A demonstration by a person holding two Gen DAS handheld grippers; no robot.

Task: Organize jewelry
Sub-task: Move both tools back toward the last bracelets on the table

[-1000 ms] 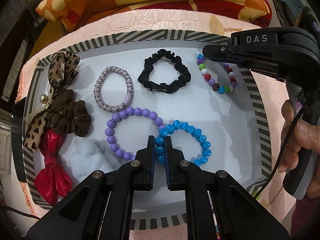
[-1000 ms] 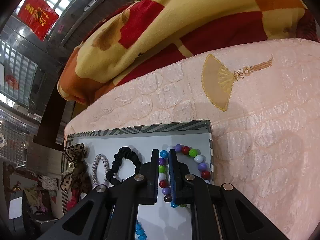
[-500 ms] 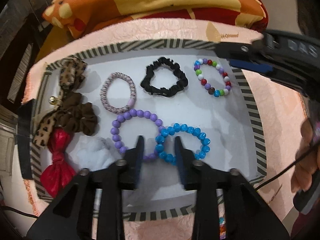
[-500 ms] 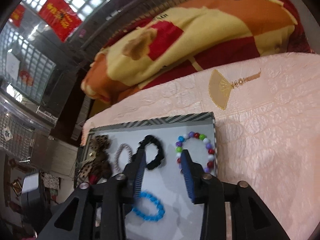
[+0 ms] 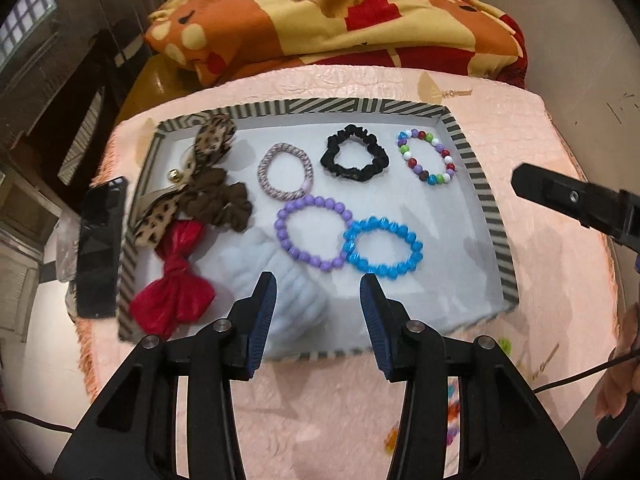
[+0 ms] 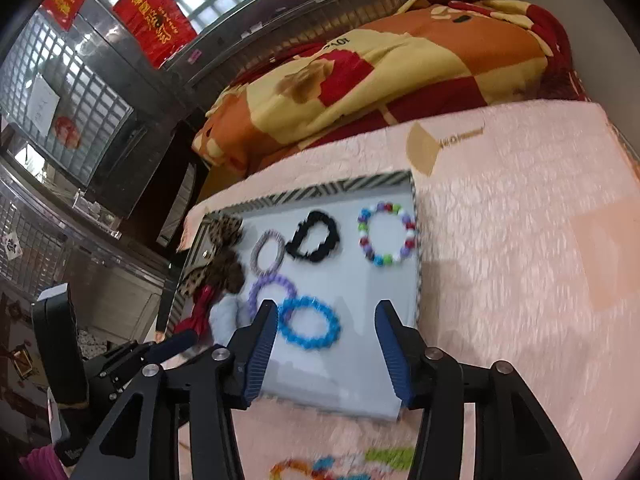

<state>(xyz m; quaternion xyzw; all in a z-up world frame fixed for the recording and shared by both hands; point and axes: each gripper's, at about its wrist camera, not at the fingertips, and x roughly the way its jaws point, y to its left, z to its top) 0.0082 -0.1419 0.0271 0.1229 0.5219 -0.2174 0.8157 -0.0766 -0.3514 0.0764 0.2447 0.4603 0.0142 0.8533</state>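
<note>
Blue plastic bead bracelet (image 5: 382, 249) lies in the striped-rim tray (image 5: 487, 200), touching the purple bead bracelet (image 5: 312, 233); left tongs (image 5: 318, 304) and right tongs (image 6: 326, 334) are opening, empty.

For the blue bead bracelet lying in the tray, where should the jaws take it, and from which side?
Judging by its pose, grip the blue bead bracelet from above on its near-right arc, one jaw inside the ring and one outside. It lies flat and open, and its left edge touches the purple bead bracelet, so that side is crowded.
</note>
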